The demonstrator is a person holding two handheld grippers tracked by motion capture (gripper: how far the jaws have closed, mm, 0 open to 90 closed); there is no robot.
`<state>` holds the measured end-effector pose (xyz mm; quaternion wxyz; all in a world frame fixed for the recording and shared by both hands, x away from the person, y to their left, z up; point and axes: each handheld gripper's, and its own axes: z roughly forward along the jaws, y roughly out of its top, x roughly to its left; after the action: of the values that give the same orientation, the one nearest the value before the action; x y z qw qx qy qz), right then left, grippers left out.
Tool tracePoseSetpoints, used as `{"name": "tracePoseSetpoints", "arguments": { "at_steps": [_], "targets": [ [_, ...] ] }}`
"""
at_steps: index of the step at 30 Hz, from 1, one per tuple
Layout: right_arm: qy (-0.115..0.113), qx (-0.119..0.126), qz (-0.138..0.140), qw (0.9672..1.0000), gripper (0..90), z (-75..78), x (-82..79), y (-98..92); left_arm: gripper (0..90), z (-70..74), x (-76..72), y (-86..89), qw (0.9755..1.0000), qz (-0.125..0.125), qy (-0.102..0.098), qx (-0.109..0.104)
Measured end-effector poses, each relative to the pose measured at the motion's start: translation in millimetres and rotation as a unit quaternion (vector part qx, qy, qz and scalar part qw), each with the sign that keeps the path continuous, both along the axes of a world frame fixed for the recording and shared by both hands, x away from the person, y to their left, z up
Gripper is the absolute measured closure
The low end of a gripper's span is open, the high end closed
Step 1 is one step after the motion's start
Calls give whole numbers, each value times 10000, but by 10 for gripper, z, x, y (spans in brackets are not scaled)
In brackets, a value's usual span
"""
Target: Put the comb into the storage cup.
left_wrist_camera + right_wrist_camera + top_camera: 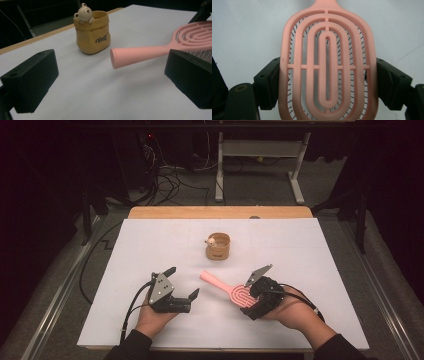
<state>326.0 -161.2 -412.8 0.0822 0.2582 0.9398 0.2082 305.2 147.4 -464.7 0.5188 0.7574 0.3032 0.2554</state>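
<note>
A pink hairbrush [231, 290] with a slotted oval head is held over the white table, handle pointing toward the far left. My right gripper [256, 292] is shut on the brush head [327, 67], one jaw pressing each long side. The handle end [117, 58] hangs just above the table in the left gripper view. My left gripper [183, 282] stands open at the front left, with nothing between its jaws. A tan sack-shaped cup [217, 246] with a small bear figure [83, 13] on its rim stands upright near the table's middle, beyond both grippers.
The white board [150, 240] covers a wooden table whose far edge [220, 212] shows behind it. Beyond the table are cables and a desk frame [260, 150] on the floor. A cable trails from each gripper toward the front edge.
</note>
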Motion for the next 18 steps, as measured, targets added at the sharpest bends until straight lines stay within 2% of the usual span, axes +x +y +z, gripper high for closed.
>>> {"name": "tracePoseSetpoints", "arguments": {
  "at_steps": [7, 13, 18],
  "targets": [
    [6, 95, 142, 9999, 199, -90, -13, 135, 0, -62, -44, -46, 9996, -84, -79, 275],
    [10, 269, 214, 9994, 199, -113, -36, 223, 0, -95, -47, -74, 9994, -135, -8, 321],
    [20, 328, 289, 9990, 199, -130, -41, 274, 0, -91, -64, -85, 9991, -108, -108, 390]
  ]
}}
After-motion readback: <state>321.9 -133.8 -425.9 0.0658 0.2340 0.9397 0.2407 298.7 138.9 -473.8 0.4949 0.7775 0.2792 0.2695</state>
